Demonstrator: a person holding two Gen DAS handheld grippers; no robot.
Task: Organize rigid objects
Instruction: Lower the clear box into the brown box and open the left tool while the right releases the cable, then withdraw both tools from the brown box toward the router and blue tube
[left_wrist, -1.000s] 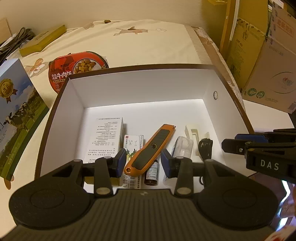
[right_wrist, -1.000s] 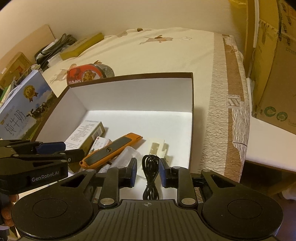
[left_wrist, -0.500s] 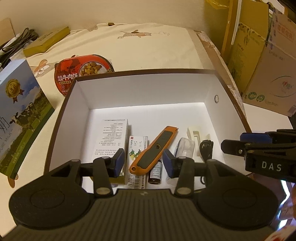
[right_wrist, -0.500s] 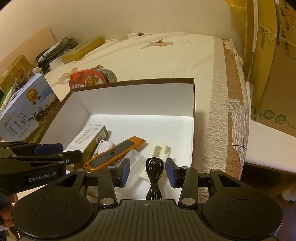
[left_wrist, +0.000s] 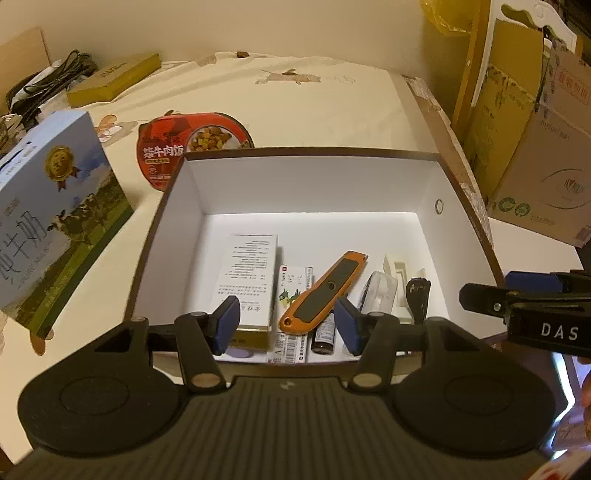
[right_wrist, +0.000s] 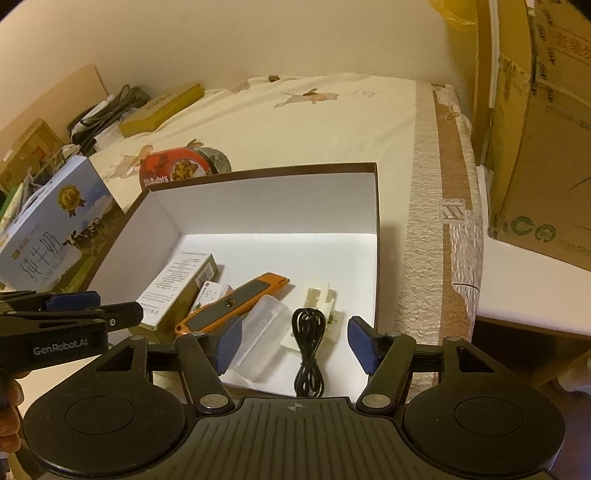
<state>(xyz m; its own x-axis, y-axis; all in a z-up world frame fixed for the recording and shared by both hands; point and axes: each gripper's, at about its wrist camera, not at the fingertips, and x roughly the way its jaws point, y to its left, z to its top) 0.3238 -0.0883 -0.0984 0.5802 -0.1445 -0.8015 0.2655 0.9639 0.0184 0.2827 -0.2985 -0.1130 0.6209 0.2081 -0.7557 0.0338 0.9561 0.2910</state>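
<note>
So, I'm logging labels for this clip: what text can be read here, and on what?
"DAS": right hand-held gripper.
"GenRobot.AI": left hand-held gripper.
"纯牛奶", "PURE MILK": blue milk carton.
"牛肉饭": red meal tub.
Recycling symbols: cardboard box; its red characters are too blurred.
Print on the medicine box, small packet and brown bottle: too small.

Both grippers matte black: ribbed housing, two round discs, silver pivot screws, blue fingertip pads (left_wrist: 226, 324). Left gripper (right_wrist: 92, 308) reads "GenRobot.AI", right gripper (left_wrist: 484, 295) "DAS" (white lettering). Bare skin at frame edges.
</note>
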